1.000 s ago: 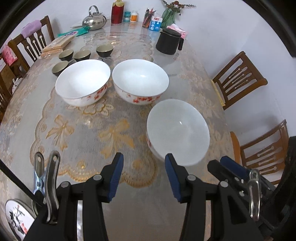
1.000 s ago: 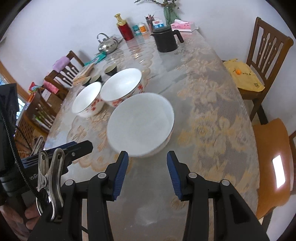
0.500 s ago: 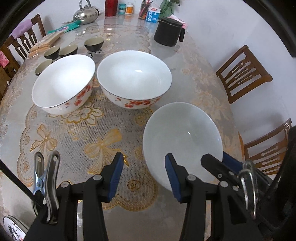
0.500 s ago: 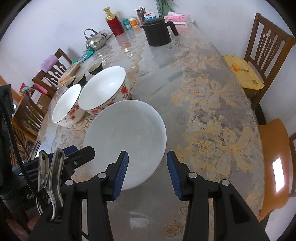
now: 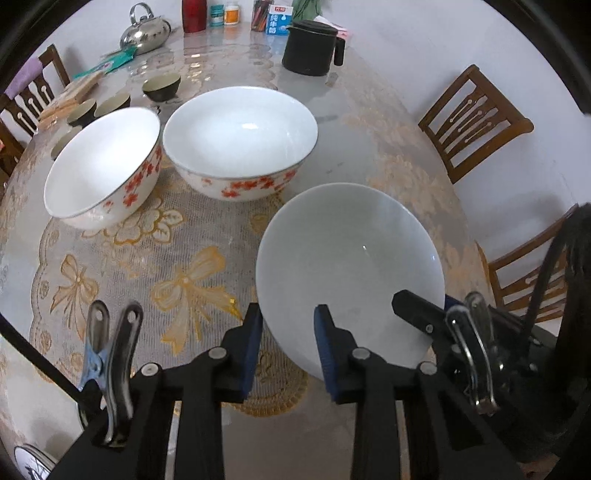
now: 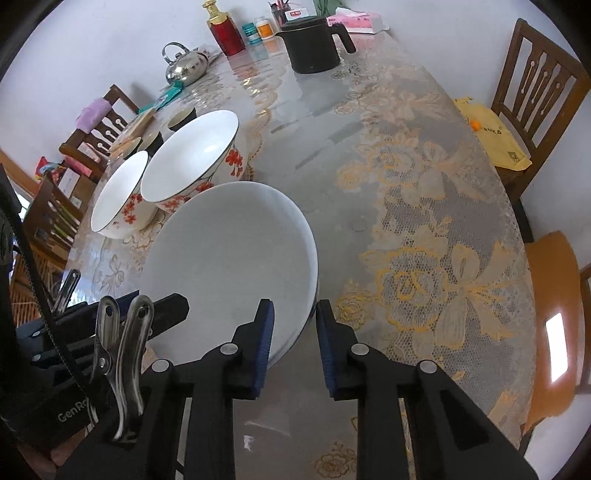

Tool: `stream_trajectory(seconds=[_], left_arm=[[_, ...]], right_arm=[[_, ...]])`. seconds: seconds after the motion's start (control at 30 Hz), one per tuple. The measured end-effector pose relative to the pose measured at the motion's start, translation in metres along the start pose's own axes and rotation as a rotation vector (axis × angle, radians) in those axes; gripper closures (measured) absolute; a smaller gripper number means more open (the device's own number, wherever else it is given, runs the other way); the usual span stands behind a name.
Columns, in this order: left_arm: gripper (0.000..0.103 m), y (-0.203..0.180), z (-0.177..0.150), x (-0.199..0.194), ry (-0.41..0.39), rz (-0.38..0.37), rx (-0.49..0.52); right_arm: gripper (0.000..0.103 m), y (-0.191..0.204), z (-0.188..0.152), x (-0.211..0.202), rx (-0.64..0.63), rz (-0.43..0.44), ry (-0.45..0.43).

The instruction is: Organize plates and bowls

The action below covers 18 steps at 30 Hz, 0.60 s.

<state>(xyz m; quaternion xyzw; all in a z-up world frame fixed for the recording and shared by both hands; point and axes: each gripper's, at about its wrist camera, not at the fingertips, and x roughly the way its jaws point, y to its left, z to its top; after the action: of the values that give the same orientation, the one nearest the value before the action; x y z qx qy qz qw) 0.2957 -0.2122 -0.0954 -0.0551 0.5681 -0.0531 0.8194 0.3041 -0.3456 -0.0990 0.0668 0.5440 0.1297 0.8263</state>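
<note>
A plain white bowl (image 5: 351, 266) sits on the lace tablecloth nearest me; it also shows in the right wrist view (image 6: 229, 258). My left gripper (image 5: 288, 332) straddles its near-left rim, jaws narrowed but with a gap. My right gripper (image 6: 293, 332) straddles its near-right rim the same way, and its finger shows in the left wrist view (image 5: 417, 310) at the bowl's right edge. Two white bowls with red flowers stand behind: one in the middle (image 5: 240, 136) and one to the left (image 5: 103, 166).
Small dark cups (image 5: 160, 83) stand behind the flowered bowls. A black pot (image 5: 310, 48), a steel kettle (image 5: 146, 33), a red bottle (image 6: 227, 31) and jars stand at the far end. Wooden chairs (image 5: 476, 118) line the right side; one holds a yellow bag (image 6: 491, 136).
Both grippers have moved forward to the plain white bowl and their jaws have narrowed around its rim, one on each side.
</note>
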Motion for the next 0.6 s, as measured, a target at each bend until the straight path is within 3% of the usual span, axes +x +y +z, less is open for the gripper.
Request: stream_trajectory(seconds=[0.6], left_arm=[[0.073,0.024,-0.073,-0.033,0.042,-0.007,-0.054]], right_arm=[[0.079,0.029,-0.066,-0.020,-0.113,0.080,0.083]])
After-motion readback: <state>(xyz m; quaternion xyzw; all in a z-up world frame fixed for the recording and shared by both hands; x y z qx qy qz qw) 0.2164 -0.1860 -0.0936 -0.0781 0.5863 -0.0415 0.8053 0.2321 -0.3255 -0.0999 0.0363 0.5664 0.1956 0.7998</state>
